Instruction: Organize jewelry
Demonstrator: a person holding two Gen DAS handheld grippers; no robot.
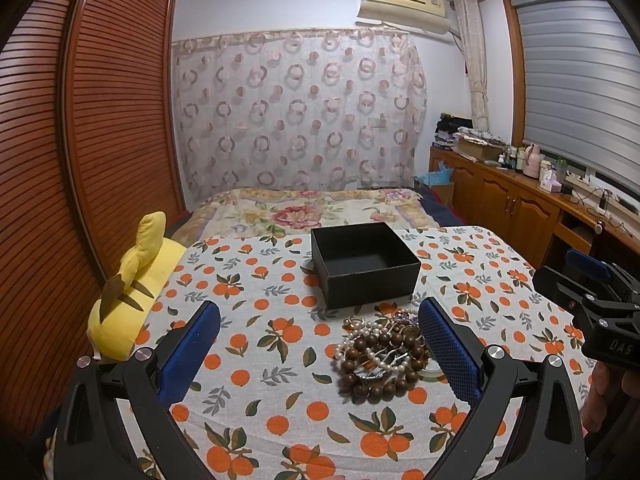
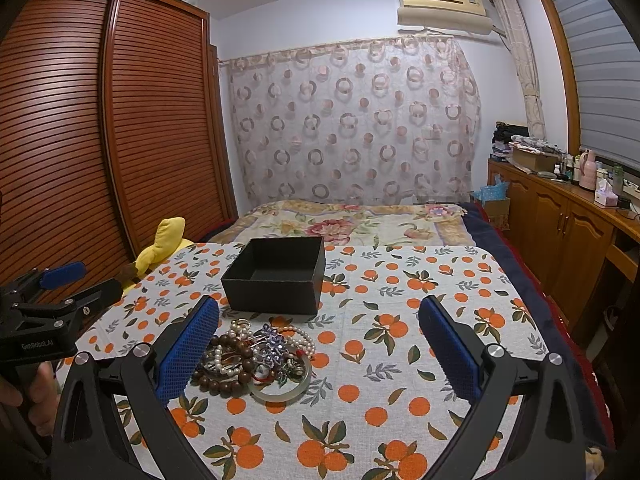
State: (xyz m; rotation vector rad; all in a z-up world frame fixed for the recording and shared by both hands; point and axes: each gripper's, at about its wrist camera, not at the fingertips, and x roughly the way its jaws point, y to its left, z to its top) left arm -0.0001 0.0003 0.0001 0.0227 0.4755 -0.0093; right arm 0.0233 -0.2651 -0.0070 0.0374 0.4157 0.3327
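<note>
From my left wrist camera, nearest to me is my left tool [image 1: 320,344], its blue-padded fingers [image 1: 191,352] spread wide apart and holding nothing above the orange-print cloth [image 1: 256,360] that covers the desk. The jewelry pile [image 1: 382,354] lies just inside the right-hand finger: brown wooden beads, a string of white pearls and a pale bangle tangled together, toward the near right part of the desk. Beyond it, close but not touching as far as I can tell, sits the black box [image 1: 365,266], open-topped and empty, near the far edge. A yellow plush toy [image 1: 130,292] rests at the left edge. My right tool [image 1: 592,280] shows at the right side, gripped by a hand [image 1: 604,396]; from here I cannot tell how its fingers stand. From my right wrist camera, the right tool [image 2: 320,344] is closest, its fingers likewise wide apart and empty. Here the jewelry pile [image 2: 260,356] lies beside the left-hand finger [image 2: 188,352], with a purple ornament on top and the bangle at its near side. The black box [image 2: 276,276] stands just behind the pile. My left tool [image 2: 60,288] appears at the left edge, fingers apart.
</note>
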